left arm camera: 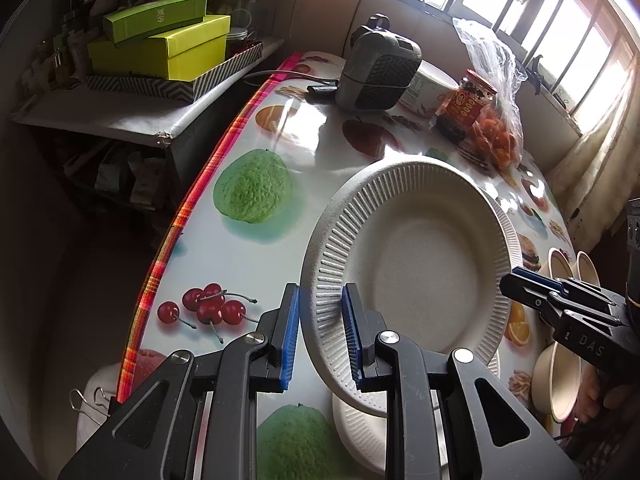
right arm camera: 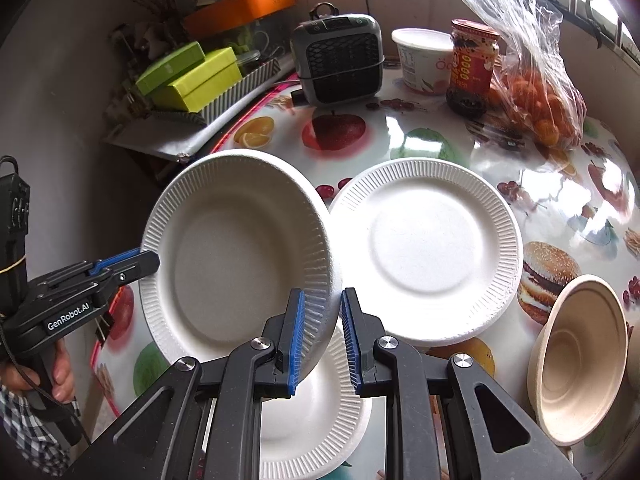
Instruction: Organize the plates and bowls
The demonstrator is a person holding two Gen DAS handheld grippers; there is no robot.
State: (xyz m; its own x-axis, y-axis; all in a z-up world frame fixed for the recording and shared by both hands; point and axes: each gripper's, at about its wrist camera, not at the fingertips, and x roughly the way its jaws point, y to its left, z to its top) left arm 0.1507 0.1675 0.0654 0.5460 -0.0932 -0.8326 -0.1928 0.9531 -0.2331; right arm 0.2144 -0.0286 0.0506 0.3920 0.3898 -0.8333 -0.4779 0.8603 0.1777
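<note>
A white ribbed paper plate (left arm camera: 424,264) hangs tilted above the fruit-print table (left arm camera: 248,256), held from both sides. My left gripper (left arm camera: 320,288) is shut on its left rim, and my right gripper (left arm camera: 516,276) pinches the opposite rim. In the right wrist view the same plate (right arm camera: 232,256) has my right gripper (right arm camera: 323,294) shut on its near rim and my left gripper (right arm camera: 154,258) on its far left rim. A second plate (right arm camera: 424,248) lies flat on the table, and a third plate (right arm camera: 312,420) lies under my right fingers. A beige bowl (right arm camera: 580,360) stands tilted at the right.
At the table's far side stand a grey heater (right arm camera: 340,64), a white tub (right arm camera: 424,60), a red-labelled jar (right arm camera: 472,68) and a bag of oranges (right arm camera: 536,104). Green boxes (left arm camera: 160,44) sit on a side shelf left of the table's plaid edge (left arm camera: 180,216). More beige bowls (left arm camera: 560,264) stand at the right.
</note>
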